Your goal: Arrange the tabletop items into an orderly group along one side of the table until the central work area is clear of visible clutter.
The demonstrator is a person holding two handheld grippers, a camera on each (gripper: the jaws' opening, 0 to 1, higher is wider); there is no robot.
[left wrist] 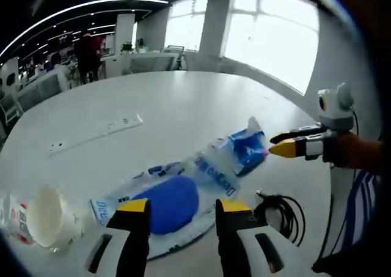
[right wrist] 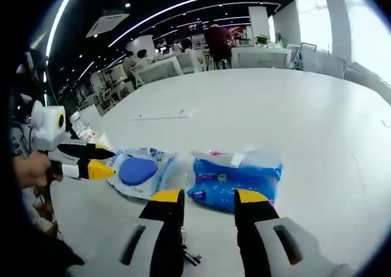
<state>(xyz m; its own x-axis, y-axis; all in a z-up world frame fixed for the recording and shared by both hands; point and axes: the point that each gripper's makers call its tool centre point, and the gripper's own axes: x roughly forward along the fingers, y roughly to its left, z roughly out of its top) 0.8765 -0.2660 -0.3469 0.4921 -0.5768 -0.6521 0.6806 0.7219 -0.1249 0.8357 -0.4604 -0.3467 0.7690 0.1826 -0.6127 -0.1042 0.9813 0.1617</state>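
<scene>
Left gripper view looks across a broad white counter (left wrist: 183, 106), with the left gripper (left wrist: 182, 211) hanging over a clear plastic pack with a blue oval pad (left wrist: 168, 203) inside it; its yellow-tipped jaws stand parted, one on each side of the pad, holding nothing. Just beyond this pack lies a blue wipes packet (left wrist: 244, 150), the two touching or overlapping at their ends. To the near left of the clear pack, a paper cup (left wrist: 46, 219) lies tipped on its side, mouth toward the camera. A coiled black cable (left wrist: 284, 216) sits close by on the other side. Farther off on the counter, past the pack, a flat white power strip (left wrist: 98, 132) lies well apart from the rest. The right gripper (left wrist: 282, 144) reaches in beside the wipes packet.

Seen from the right gripper view, the right gripper (right wrist: 209, 199) has its jaws open and empty, just short of the wipes packet (right wrist: 235, 180). The left gripper (right wrist: 98, 162) comes in beside the clear pack (right wrist: 139, 172); how wide its jaws are cannot be told from this side.
</scene>
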